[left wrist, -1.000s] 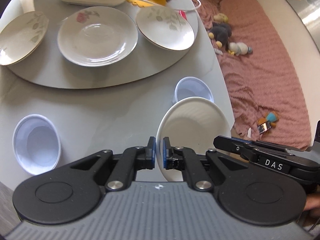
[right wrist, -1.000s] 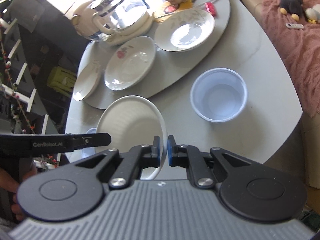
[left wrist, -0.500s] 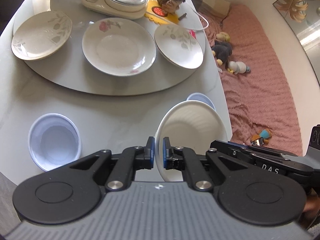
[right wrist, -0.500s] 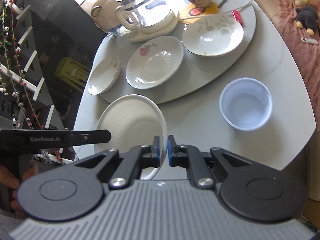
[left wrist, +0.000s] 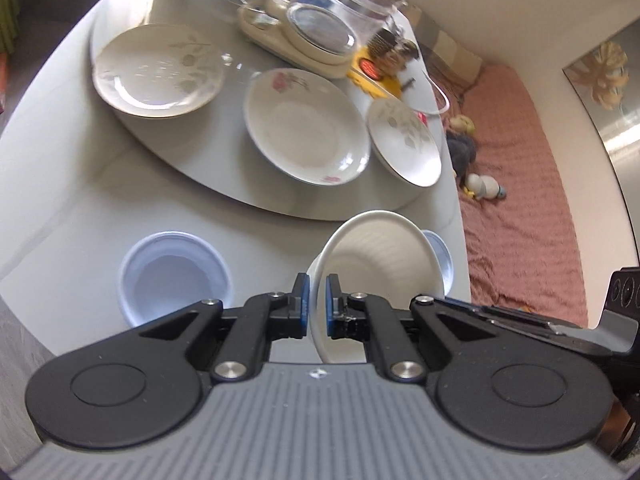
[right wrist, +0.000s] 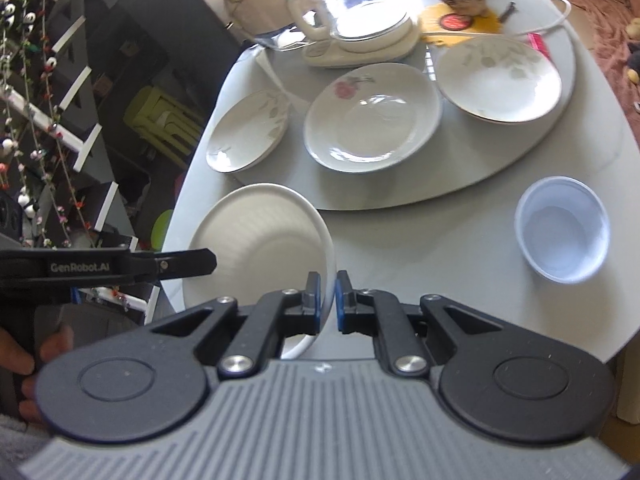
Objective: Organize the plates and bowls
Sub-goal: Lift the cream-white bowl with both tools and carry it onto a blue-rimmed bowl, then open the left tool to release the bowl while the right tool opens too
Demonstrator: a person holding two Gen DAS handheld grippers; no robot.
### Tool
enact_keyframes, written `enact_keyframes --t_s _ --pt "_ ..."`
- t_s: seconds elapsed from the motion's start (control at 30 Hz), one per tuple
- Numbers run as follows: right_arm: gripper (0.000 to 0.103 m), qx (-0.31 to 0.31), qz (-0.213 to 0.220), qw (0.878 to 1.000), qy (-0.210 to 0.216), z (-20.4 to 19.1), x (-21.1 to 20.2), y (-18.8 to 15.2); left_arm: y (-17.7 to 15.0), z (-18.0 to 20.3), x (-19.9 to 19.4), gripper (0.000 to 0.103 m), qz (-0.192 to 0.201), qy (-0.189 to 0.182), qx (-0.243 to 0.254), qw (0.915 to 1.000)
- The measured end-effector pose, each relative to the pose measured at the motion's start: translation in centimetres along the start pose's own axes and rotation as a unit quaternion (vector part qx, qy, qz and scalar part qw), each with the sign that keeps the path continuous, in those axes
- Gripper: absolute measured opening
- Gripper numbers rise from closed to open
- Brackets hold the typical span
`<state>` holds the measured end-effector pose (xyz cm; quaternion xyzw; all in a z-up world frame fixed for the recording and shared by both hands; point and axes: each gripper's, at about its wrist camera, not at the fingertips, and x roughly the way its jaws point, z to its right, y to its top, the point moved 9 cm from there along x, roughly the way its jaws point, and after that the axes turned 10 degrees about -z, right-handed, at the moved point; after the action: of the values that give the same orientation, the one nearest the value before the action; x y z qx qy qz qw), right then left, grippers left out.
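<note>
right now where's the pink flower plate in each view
Left wrist: pink flower plate sits upper centre, on the turntable.
Right wrist: pink flower plate sits upper centre, between two leaf plates.
Shared landmark: the glass kettle, just behind it.

1. The left claw (left wrist: pixel 317 305) has two black arms with blue pads (left wrist: pixel 304 300) at the tips.
2. Each arm ends in a big round black disc, and shiny silver screws (left wrist: pixel 229 369) sit at the joints.
3. Behind the arms is a grey body with raised stripes.
4. The right claw (right wrist: pixel 328 300) looks just the same.
5. Seen from the right wrist, the left tool's black side bears white letters, "GenRobot.AI" (right wrist: pixel 79 267).
</note>
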<state>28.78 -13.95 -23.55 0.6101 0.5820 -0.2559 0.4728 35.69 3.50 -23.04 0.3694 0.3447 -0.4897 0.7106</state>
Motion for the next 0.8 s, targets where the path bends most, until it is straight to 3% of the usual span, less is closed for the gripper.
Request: enact_keyframes --t_s 0.4,0.67,0.8 --pt "0.01 -0.068 -0.022 0.997 -0.014 -6.0 5.4 3.0 -0.3 -8.1 -1.2 0.007 0.001 -0.005 -0.046 0.9989" --pt "0.01 -0.088 -0.068 0.992 -0.052 -7.8 11.5 1.8 -1.1 -14.2 1.7 0.008 -0.024 -0.01 -0.095 0.9951" --pt "0.01 -0.089 -0.089 0.989 -0.073 -7.8 13.9 0.7 -1.1 -15.9 3.0 0.008 -0.028 -0.01 -0.096 0.995"
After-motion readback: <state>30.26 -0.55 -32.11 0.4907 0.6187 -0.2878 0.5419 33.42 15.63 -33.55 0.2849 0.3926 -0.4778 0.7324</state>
